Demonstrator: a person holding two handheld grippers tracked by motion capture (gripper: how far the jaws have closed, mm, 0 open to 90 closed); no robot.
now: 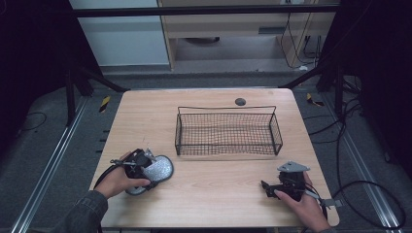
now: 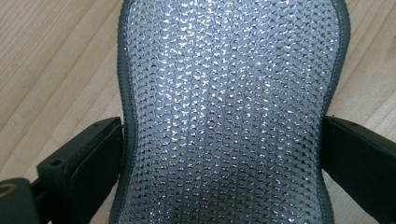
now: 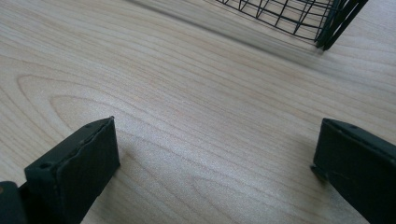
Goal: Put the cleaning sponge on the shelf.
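Scrubbing pad (image 2: 224,116), silvery mesh with a grey edge, lies flat on the bench (image 1: 204,194) at its near left, where the left gripper (image 1: 154,169) has its jaws set against its narrow waist, apparently the easiest place to pinch. The right gripper (image 3: 215,158) rests wide open and empty, short of the wire basket (image 1: 227,130).

Silver scrubbing pad (image 2: 224,116) is cut off at top and bottom edges in the left gripper view, its near end is hidden under the left tool (image 1: 138,162) in the high view, and wire basket (image 3: 299,16) is cropped.
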